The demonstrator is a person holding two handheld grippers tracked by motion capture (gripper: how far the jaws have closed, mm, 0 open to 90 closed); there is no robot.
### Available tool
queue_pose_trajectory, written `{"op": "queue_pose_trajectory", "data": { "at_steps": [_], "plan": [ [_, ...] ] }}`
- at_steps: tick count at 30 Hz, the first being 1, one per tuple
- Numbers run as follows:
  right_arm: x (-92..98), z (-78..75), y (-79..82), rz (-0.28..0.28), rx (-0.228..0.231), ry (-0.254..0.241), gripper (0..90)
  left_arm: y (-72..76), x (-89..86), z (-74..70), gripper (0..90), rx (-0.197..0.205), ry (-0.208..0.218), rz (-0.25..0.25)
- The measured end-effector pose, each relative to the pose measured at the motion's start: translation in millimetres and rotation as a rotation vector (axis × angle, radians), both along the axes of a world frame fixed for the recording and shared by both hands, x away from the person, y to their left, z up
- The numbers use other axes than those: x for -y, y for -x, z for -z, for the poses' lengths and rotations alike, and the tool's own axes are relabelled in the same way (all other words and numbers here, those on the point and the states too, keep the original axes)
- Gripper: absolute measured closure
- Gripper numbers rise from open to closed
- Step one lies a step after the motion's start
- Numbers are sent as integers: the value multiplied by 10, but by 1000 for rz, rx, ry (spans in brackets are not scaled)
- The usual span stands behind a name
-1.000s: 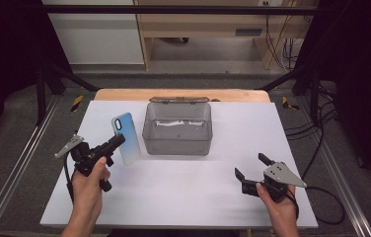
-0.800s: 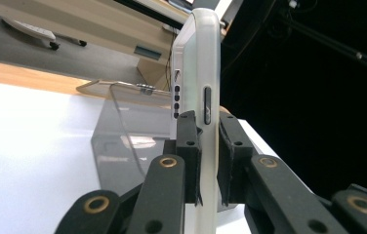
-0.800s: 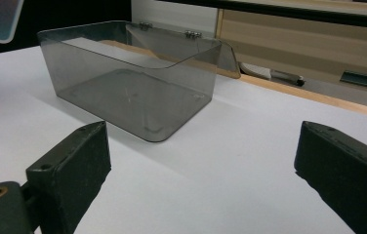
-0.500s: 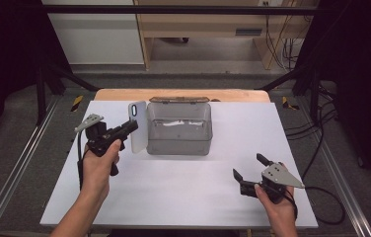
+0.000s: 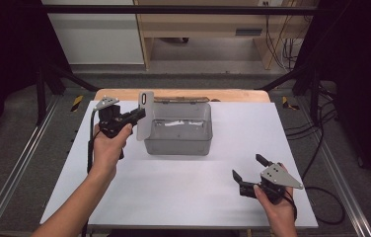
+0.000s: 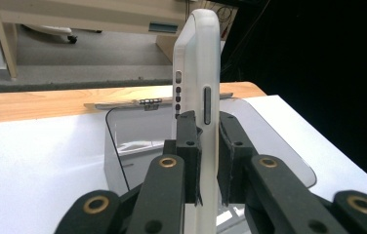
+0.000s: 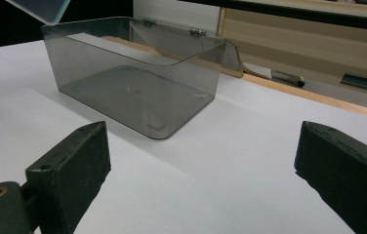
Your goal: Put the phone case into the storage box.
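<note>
Bright, even overhead light on the white table (image 5: pixel 183 192); dark surroundings left and right. Soft shadows beneath the clear box (image 7: pixel 137 92). Slightly soft focus, mild glare on plastic.

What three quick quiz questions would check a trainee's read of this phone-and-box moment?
1. True or false: the left gripper is shut on the phone.
2. Which best describes the clear box? A lid shut, B lid open and nothing visible inside, C tipped over.
3. Fill in: the right gripper has its jaws ____ and holds nothing.

Key: 1 true; 2 B; 3 open.
</note>
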State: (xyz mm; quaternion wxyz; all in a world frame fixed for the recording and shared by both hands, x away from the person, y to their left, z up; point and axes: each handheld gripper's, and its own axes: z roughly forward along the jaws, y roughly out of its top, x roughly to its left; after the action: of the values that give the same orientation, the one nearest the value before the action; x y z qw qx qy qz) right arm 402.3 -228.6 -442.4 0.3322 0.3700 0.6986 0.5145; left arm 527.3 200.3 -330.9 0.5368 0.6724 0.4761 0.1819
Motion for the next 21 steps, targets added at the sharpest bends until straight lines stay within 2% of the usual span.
{"op": "queue_pose_trajectory", "data": {
  "at_steps": [12, 16, 18, 21],
  "plan": [
    [14, -2, 0, 4, 8, -5, 63, -132, 78, -2, 811, -22, -25, -11],
    [37, -1, -1, 16, 29, -7, 62, -158, 85, -10, 811, -26, -27, -15],
    [51, -4, -1, 33, 62, -6, 66, -167, 85, -11, 811, -29, -21, -18],
    [59, -1, -3, 40, 70, -5, 65, -180, 94, -23, 811, -32, -30, -18]
  ]
}}
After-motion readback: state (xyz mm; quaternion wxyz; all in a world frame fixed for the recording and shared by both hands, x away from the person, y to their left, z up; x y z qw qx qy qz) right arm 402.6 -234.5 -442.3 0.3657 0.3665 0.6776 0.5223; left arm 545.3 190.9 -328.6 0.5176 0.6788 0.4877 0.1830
